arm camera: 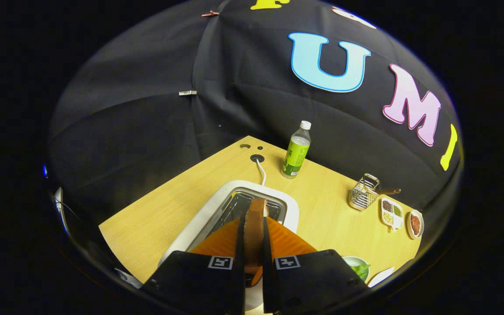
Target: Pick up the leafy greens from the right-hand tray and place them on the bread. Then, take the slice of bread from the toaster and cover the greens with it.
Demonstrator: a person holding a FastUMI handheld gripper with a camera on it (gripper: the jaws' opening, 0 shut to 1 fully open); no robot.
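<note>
Jaws of the handheld gripper (252,232) clench a brown-crusted slice of bread (255,227) edge-on, directly above the slot of the white toaster (217,205) on the pale wooden desk (322,192). What look like leafy greens (360,269) sit in a white bowl (351,261) beside the right finger. A green-labelled plastic bottle (296,151) stands beyond.
</note>
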